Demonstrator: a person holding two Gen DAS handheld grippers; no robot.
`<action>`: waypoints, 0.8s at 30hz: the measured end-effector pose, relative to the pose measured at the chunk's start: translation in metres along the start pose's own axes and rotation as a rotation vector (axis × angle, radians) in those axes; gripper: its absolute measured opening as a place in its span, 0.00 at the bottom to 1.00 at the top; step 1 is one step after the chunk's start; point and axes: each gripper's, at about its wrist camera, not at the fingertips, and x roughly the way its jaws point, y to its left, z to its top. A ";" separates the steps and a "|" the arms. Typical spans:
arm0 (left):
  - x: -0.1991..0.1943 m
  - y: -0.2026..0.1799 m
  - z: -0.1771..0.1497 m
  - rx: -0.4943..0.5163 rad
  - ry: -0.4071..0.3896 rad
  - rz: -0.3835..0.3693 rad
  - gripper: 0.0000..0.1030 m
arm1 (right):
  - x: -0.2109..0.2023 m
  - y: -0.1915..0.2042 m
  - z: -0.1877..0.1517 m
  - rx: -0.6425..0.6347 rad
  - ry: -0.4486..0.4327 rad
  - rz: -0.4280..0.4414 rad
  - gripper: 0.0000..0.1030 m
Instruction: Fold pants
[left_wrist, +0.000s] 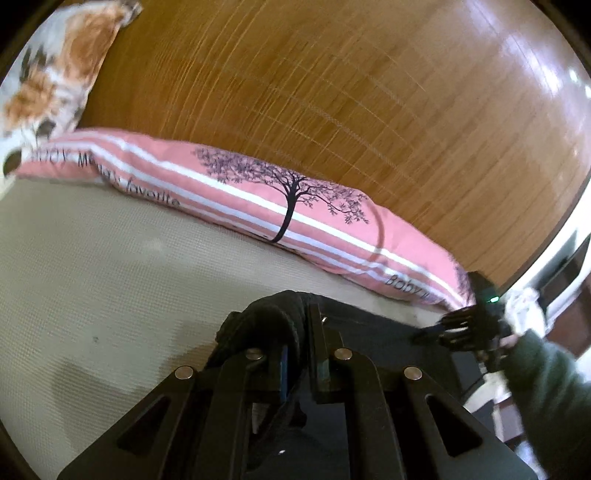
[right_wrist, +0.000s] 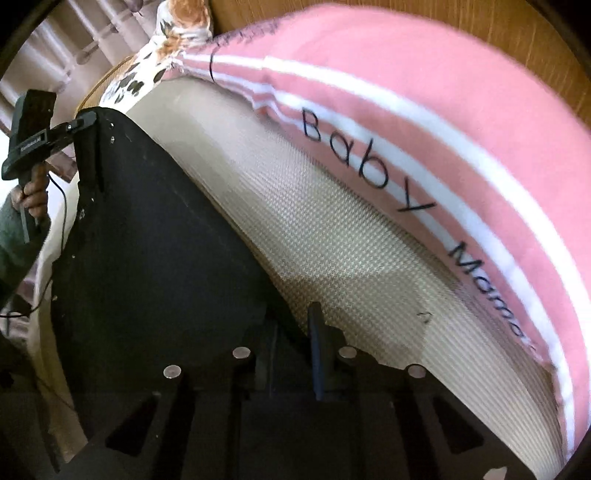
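Observation:
The black pants (right_wrist: 147, 229) hang stretched between both grippers above a beige mattress (right_wrist: 332, 240). In the left wrist view my left gripper (left_wrist: 297, 332) is shut on a bunched edge of the pants (left_wrist: 269, 321). My right gripper (left_wrist: 443, 328) shows at the far right of that view, holding the other end. In the right wrist view my right gripper (right_wrist: 295, 332) is shut on the pants' edge, and the left gripper (right_wrist: 79, 123) clamps the far corner at upper left.
A pink striped pillow (left_wrist: 258, 199) with a tree print lies along the wooden headboard (left_wrist: 369, 92); it also shows in the right wrist view (right_wrist: 424, 110). A floral pillow (left_wrist: 55, 74) sits at the left. The mattress (left_wrist: 92, 277) lies below.

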 end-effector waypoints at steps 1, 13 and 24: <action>-0.002 -0.004 -0.001 0.030 -0.002 0.024 0.08 | -0.006 0.004 -0.003 0.000 -0.017 -0.021 0.11; -0.066 -0.044 -0.022 0.198 -0.012 0.001 0.08 | -0.098 0.086 -0.063 0.070 -0.201 -0.236 0.09; -0.139 -0.067 -0.100 0.400 0.078 -0.019 0.08 | -0.117 0.165 -0.163 0.219 -0.260 -0.249 0.08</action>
